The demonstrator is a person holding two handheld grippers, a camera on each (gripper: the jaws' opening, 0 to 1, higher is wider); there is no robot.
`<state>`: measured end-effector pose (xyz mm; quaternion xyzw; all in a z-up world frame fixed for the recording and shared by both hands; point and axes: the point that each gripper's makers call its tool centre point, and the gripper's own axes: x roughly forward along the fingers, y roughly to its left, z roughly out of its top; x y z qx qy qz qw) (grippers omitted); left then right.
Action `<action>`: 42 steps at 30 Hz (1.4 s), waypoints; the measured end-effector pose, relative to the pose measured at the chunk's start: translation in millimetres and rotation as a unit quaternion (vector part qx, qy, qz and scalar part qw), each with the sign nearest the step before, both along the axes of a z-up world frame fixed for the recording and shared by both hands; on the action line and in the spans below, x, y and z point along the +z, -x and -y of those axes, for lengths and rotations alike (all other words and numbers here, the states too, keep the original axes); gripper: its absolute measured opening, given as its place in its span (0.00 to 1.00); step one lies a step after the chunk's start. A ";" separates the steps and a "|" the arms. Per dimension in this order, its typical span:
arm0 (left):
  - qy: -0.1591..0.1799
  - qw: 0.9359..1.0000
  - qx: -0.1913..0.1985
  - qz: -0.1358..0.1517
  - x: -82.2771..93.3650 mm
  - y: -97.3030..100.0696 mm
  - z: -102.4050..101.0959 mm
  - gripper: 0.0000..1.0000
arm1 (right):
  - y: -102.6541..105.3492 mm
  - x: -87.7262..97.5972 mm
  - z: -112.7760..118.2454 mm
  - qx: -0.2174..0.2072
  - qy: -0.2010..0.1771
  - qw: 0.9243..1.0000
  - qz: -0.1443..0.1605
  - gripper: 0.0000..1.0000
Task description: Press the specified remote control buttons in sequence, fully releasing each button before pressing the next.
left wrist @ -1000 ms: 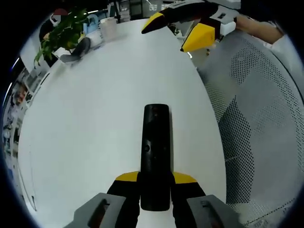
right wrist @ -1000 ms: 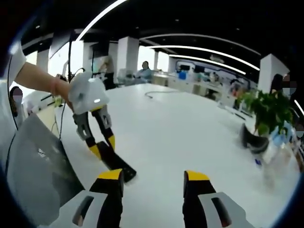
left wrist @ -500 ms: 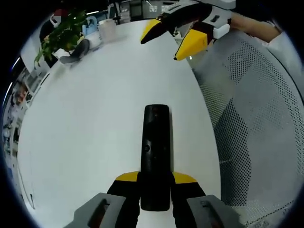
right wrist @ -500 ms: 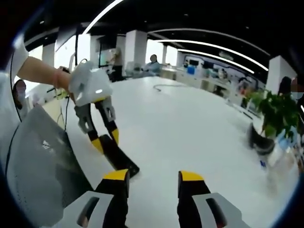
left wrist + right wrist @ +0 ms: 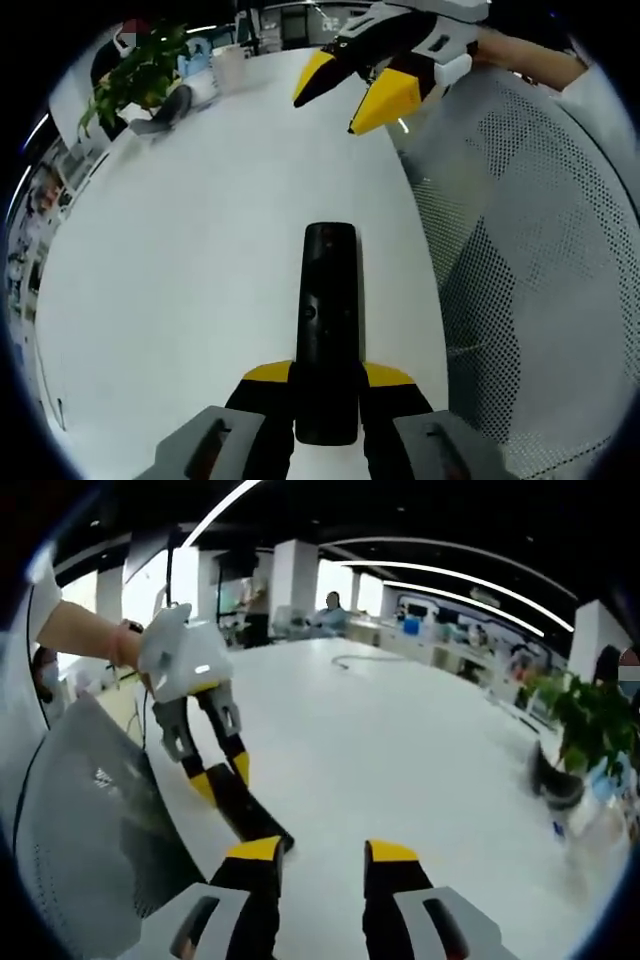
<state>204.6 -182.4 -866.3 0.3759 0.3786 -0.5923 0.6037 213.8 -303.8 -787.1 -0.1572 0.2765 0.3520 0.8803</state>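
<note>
Jaws clamped: your left gripper (image 5: 328, 385) pins the remote (image 5: 329, 310) above the counter (image 5: 180, 260), buttons up.
Your right gripper (image 5: 320, 855), jaws parted and empty, hovers beyond the remote's far end, likely ready to press.

Bright ceiling strip lights (image 5: 440, 575); strong fisheye bending; soft blur at edges.

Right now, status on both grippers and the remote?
Left gripper shut on remote, held over the white table. Right gripper open, empty, short of the remote. Nothing between them; mesh chair at the table's edge.
</note>
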 end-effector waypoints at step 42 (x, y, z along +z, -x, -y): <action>0.060 0.998 0.032 -0.003 1.8 26.5 3.3 0.24 | 26.8 -13.9 -27.0 0.090 0.001 0.994 -0.058 0.07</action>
